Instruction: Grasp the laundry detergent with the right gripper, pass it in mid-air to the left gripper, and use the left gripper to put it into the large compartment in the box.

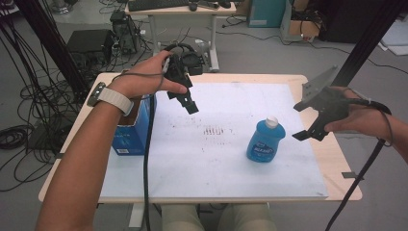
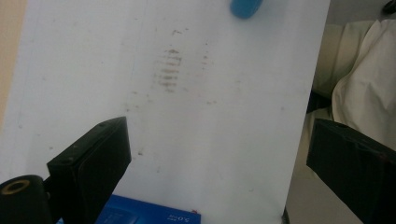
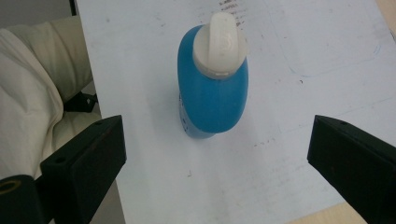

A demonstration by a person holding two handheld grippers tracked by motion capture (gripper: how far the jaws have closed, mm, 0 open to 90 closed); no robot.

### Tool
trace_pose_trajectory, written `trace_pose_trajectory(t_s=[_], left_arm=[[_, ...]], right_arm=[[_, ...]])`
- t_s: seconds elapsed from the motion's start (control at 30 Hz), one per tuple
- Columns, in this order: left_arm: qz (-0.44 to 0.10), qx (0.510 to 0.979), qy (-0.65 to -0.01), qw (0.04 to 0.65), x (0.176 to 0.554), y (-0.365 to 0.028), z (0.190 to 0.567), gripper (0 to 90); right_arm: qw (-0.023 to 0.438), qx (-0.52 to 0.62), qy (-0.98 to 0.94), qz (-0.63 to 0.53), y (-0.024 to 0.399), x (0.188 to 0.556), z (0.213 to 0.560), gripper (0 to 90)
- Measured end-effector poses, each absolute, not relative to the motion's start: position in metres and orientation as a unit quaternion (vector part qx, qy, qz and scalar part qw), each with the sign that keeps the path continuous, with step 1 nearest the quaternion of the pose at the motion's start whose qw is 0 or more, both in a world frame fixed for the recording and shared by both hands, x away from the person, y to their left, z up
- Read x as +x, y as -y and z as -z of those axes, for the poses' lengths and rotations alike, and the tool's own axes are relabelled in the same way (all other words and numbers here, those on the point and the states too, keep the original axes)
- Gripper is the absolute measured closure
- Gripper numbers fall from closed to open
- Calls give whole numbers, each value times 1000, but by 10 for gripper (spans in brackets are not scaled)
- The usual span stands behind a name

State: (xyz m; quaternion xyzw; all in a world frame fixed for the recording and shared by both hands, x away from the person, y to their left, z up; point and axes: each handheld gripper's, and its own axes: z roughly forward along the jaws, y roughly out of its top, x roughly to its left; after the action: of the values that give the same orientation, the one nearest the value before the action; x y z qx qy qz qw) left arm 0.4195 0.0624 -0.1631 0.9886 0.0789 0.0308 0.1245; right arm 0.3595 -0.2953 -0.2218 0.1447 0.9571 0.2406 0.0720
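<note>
A blue plastic bottle with a white flip cap (image 1: pixel 266 140) is seen standing upright on the white board (image 1: pixel 216 159) that covers the light wooden table (image 1: pixel 337 163), toward its right side. The right tool (image 1: pixel 308 126) is held above the board's right edge, just beside the bottle without touching it; in the right gripper view its jaws are spread wide with nothing between them, and the bottle (image 3: pixel 212 88) is framed in the gap from above. The left tool (image 1: pixel 188 102) is held in the air over the board's far left part, well apart from the bottle, its jaws likewise parted and nothing gripped. A blue cardboard box (image 1: pixel 134 132) is seen at the board's left edge, below the person's left wrist. A patch of dark scuff marks (image 1: pixel 214 130) is visible on the board between the box and the bottle.
</note>
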Motion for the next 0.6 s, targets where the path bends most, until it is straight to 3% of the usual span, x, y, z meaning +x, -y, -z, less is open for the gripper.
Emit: trace_pose_trajectory(t_s=[0.6], left_arm=[[-32, 988, -84, 124, 420, -62, 165, 67]], right_arm=[[64, 159, -951, -258, 309, 366, 239, 40]])
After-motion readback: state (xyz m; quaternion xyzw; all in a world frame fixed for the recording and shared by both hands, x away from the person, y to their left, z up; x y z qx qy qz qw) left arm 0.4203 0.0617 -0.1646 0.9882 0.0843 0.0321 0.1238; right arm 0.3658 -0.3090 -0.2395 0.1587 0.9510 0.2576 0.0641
